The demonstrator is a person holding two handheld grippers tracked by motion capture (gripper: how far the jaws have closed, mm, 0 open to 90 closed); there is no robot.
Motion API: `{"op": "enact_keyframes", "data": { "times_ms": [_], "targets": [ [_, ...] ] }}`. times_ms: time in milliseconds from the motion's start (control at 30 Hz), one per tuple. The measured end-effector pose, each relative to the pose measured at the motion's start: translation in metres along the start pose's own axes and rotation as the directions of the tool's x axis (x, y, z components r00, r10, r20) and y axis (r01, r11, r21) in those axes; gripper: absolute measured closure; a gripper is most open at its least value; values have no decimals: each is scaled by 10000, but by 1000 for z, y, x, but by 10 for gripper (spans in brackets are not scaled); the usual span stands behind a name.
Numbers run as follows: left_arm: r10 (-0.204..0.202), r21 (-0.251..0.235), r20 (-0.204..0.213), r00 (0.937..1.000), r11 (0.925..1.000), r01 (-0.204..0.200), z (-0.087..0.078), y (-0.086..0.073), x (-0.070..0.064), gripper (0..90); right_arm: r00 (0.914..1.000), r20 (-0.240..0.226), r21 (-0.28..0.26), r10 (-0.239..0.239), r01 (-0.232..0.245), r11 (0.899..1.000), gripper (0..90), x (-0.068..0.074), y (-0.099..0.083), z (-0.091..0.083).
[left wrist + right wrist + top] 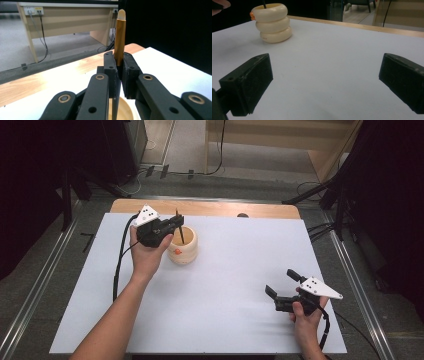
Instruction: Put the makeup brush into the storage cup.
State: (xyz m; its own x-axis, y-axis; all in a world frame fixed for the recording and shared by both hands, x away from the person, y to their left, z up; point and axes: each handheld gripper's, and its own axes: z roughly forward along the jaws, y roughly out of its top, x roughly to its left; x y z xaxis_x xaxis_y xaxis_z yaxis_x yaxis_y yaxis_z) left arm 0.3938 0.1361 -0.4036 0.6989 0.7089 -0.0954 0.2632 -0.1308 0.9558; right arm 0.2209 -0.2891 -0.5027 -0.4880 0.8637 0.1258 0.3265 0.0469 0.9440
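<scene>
Grey floor (pixel 190 150), perhaps carpeted

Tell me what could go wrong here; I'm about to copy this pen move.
1. The left hand-held gripper clamps the pen over the cream holder; a tilt might tip the light-looking holder.
2. The jaws pinch the pen on a narrow stretch, so it could slip or swivel.
3. The right hand-held gripper hovers open and far off, unable to steady the holder.

pen (pixel 119 37) lower end hidden behind left tongs (pixel 119 72); holder (pixel 125 110) rim cut off by bottom edge.
</scene>
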Motion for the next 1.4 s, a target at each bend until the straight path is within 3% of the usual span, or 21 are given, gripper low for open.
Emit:
{"op": "enact_keyframes", "data": {
  "times_ms": [833,1200,1400],
  "targets": [
    [-367,762,-339,9988,9963,392,11,-38,11,843,10000,-18,115,-17,17,9999,0,0,-1,3],
    [-509,1303,-453,9977,9899,564,14,-43,12,835,10000,-1,140,-23,23,9999,0,0,-1,3],
    [-467,1303,-573,9973,9900,539,11,-41,11,724,10000,-7,136,-19,19,9999,0,0,-1,3]
  ]
}}
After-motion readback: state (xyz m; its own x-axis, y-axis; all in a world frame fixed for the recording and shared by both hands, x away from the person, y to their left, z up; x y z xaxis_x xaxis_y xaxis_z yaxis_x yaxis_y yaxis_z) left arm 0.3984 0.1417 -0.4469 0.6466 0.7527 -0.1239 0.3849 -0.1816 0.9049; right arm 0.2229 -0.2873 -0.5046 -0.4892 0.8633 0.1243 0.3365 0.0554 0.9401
